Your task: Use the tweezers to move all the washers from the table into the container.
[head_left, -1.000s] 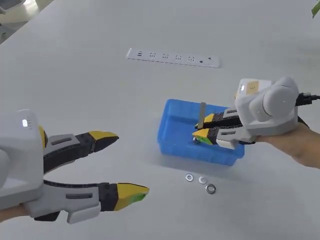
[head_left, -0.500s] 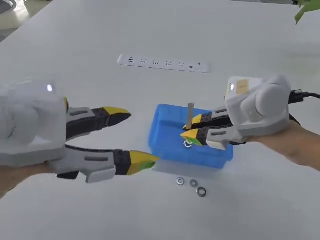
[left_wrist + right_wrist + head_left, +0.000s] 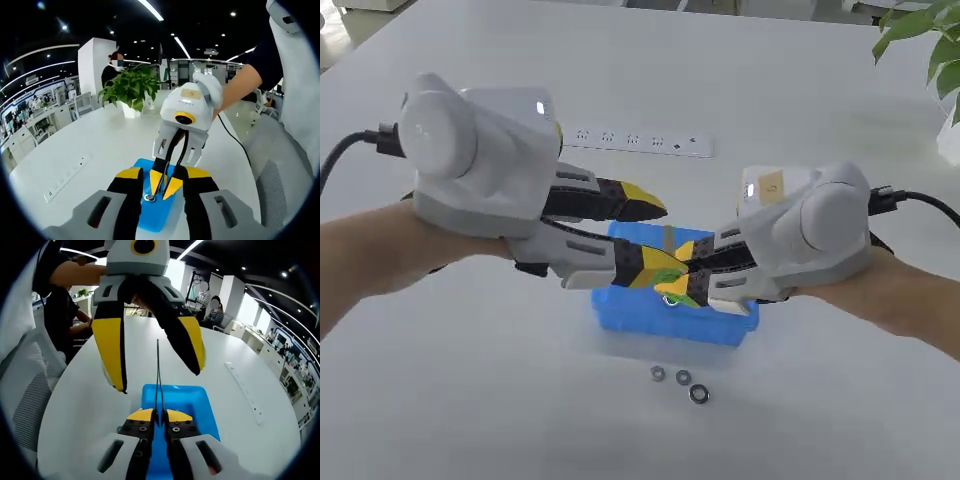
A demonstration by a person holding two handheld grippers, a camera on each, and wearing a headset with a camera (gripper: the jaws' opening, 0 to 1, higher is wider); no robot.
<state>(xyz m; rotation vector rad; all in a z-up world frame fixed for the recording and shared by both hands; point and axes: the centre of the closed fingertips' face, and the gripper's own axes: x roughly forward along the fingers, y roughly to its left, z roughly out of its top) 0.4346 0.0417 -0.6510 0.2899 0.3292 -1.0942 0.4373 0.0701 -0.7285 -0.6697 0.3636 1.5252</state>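
Observation:
The blue container [image 3: 620, 318] sits mid-table, with three washers [image 3: 682, 378] lying on the table just in front of it. My right gripper [image 3: 688, 284] reaches over the container from the right, shut on the thin tweezers [image 3: 158, 360], which point forward from its own tips [image 3: 160, 417]. My left gripper [image 3: 670, 243] comes in from the left, open, and its yellow-tipped jaws straddle the tweezers above the container. In the left gripper view, its own jaws [image 3: 164, 175] frame the right gripper's tips [image 3: 164, 184], and one washer [image 3: 149, 198] lies inside the container [image 3: 159, 216].
A white power strip [image 3: 635, 140] lies beyond the container [image 3: 197, 402] and also shows as the power strip [image 3: 245, 387] at the right. A potted plant [image 3: 920, 40] stands at the far right corner. People and chairs are around the table's far sides.
My left gripper has risen and swung right from the table's left side until its open jaws flank the tweezers. The right gripper stays over the container; the head camera shifted.

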